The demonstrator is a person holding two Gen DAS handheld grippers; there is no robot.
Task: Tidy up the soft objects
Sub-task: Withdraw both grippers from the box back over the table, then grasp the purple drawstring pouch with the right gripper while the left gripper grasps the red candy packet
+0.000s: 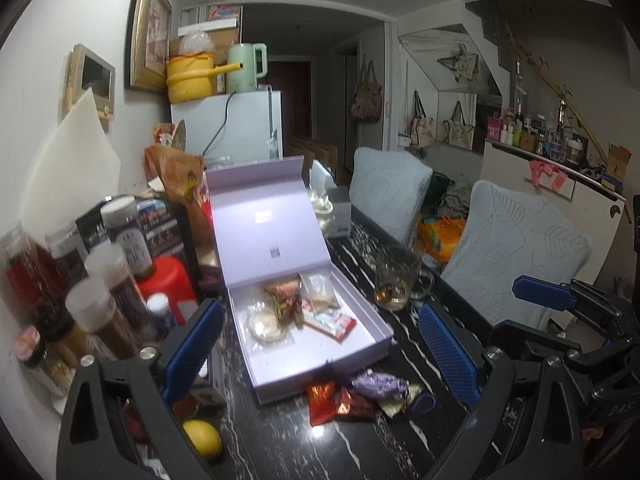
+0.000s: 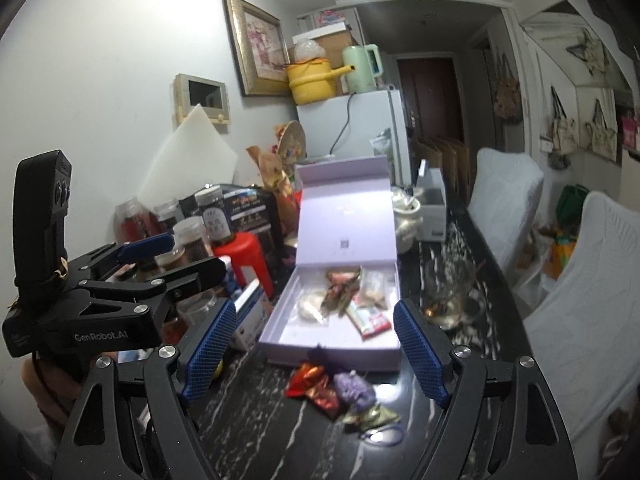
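Honestly, with both our grippers (image 1: 320, 344) (image 2: 316, 346) spread and empty, the slippery wrappers (image 2: 340, 390) could skid off the table (image 2: 280, 440).

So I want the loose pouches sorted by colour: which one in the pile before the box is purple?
The purple pouch in the pile's middle, between red wrappers and an olive pouch.
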